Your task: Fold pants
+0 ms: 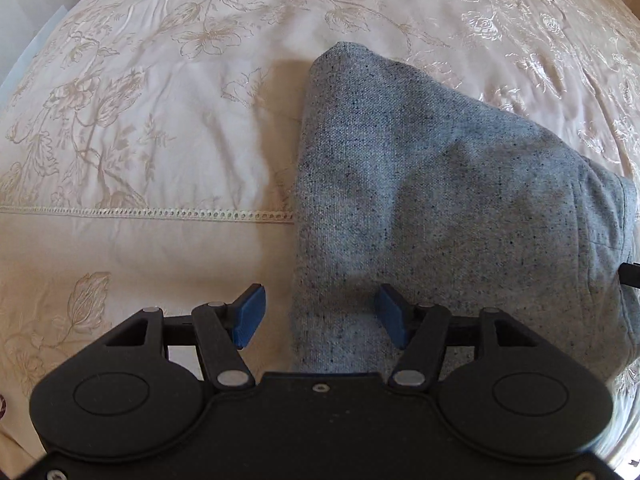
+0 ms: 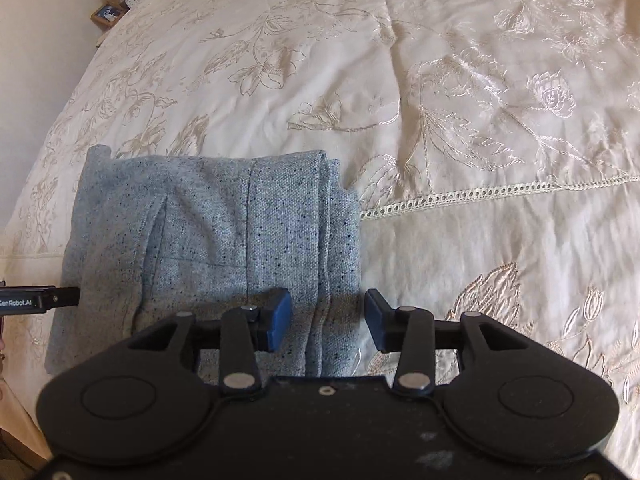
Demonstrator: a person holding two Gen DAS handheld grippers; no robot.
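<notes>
The pants (image 1: 440, 200) are grey-blue speckled fabric, folded into a compact stack on the cream bedspread. In the left wrist view my left gripper (image 1: 320, 316) is open, its blue pads straddling the stack's left edge, holding nothing. In the right wrist view the pants (image 2: 224, 236) lie left of centre, with layered folds along their right side. My right gripper (image 2: 327, 320) is open over that right edge, holding nothing. The left gripper's tip (image 2: 60, 297) pokes in at the pants' left side.
The cream embroidered bedspread (image 2: 480, 120) covers the whole bed, with a lace seam (image 1: 140, 213) running across. A nightstand with a lamp and photo frame (image 2: 106, 12) stands at the far left beyond the bed edge.
</notes>
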